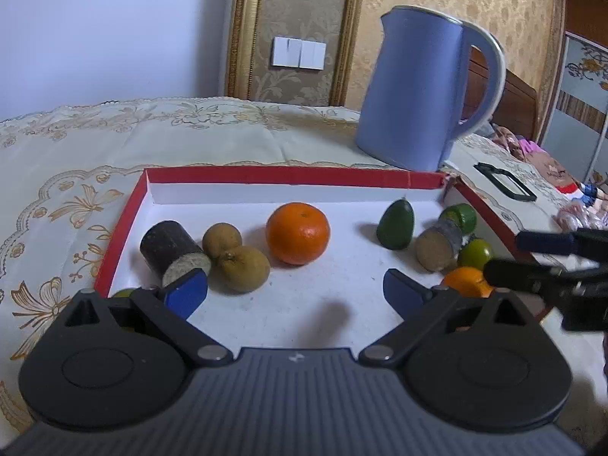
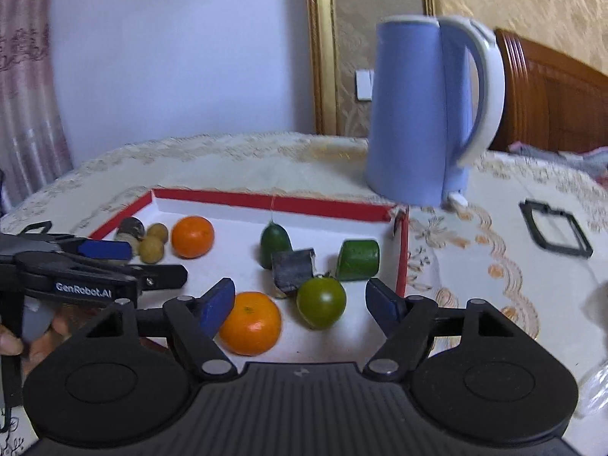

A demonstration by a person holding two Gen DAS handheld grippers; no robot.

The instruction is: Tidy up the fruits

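Note:
A shallow white tray with a red rim [image 1: 266, 174] [image 2: 266, 202] holds the fruit. At its left lie a dark cane piece [image 1: 173, 252], two brown fruits [image 1: 243, 268] and an orange [image 1: 297, 233]. At its right are a green pointed fruit [image 1: 395, 224], a second cane piece [image 2: 294, 271], a green cut fruit [image 2: 357, 260], a round green fruit [image 2: 321, 302] and another orange [image 2: 250, 323]. My left gripper [image 1: 294, 292] [image 2: 152, 262] is open above the tray's bare near middle. My right gripper [image 2: 300, 304] [image 1: 503, 256] is open around the near orange and round green fruit, gripping neither.
A blue kettle [image 1: 418, 95] [image 2: 414, 114] stands just behind the tray's far right corner. A black rectangular frame [image 2: 554, 235] lies on the embroidered tablecloth to the right. A clear glass object [image 2: 596, 342] sits at the right edge. A hand [image 2: 38, 338] holds the left gripper.

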